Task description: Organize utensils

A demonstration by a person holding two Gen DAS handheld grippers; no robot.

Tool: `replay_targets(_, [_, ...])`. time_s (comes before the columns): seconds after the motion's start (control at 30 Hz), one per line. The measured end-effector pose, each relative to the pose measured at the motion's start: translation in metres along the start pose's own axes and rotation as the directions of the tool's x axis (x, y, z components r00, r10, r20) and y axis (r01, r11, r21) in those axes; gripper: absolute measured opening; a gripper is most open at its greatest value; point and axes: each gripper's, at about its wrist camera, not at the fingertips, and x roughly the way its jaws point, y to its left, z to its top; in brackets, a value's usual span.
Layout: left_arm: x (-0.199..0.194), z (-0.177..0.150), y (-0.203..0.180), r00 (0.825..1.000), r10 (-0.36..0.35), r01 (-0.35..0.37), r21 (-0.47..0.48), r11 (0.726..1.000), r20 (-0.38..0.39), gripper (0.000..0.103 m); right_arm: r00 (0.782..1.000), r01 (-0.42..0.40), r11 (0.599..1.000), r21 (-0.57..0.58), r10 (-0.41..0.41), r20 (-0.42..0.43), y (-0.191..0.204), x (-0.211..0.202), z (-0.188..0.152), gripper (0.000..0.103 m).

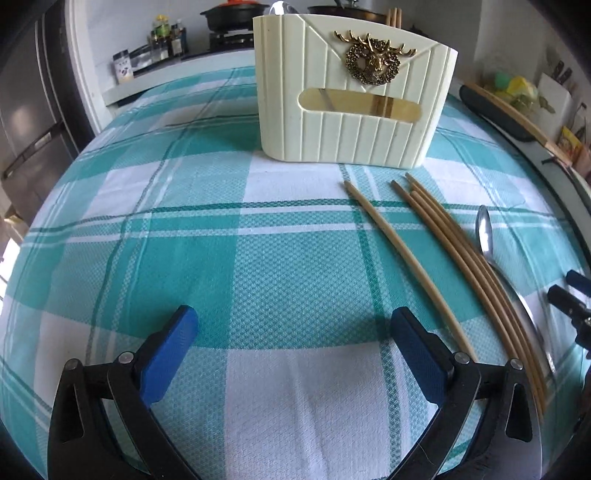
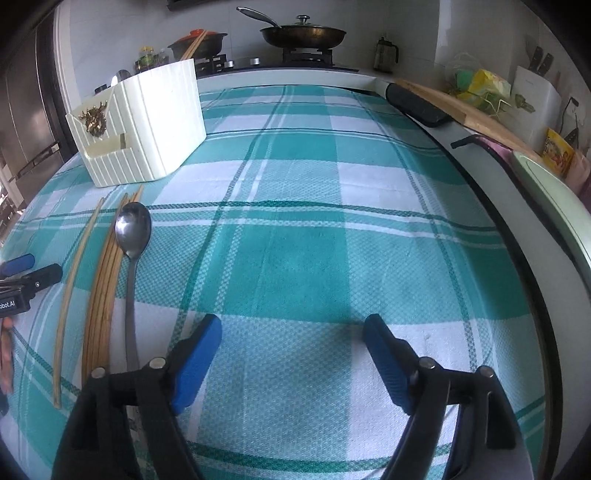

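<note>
A cream utensil holder stands at the far side of the surface, on a green and white checked cloth. It has a gold deer badge on its front and a long slot below that. Over its top edge peek the ends of a few chopsticks and the round tip of something shiny, so some things are already inside. How many are in there is hard to tell, because the wall hides them.

Near the holder, to its right, lie loose chopsticks: one alone, then a tight bunch. A metal spoon lies just right of the bunch, touching it, with its bowl pointing far. The near ends of the spoon and sticks are hidden behind the black gripper arms.

The left hand-held gripper hangs low over the cloth, left of the chopsticks, with its blue pads wide apart and nothing between them. The right hand-held gripper is also spread wide and empty, just right of the spoon.

Far back stand a stove, a pan and some bottles, small and blurry.
</note>
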Motion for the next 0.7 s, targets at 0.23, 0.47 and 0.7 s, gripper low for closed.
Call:
replay_targets(0.23, [0.0021, 0.0004, 0.0027, 1.0, -0.004, 0.004, -0.003, 1.0, -0.001, 0.103, 1.0, 0.005, 1.0, -0.002, -0.005, -0.002, 0.0013, -0.0012, -0.001, 0.083])
replay_targets(0.47, [0.0036, 0.0015, 0.0022, 1.0, -0.004, 0.004, -0.005, 1.0, -0.002, 0.103, 1.0, 0.004, 1.0, -0.008, -0.004, -0.007, 0.0024, -0.0003, -0.0008, 0.087])
replay_targets(0.7, [0.0034, 0.0012, 0.0025, 1.0, -0.001, 0.001, -0.003, 1.0, -0.001, 0.103, 1.0, 0.005, 1.0, -0.009, -0.005, -0.008, 0.0023, -0.0005, -0.0008, 0.087])
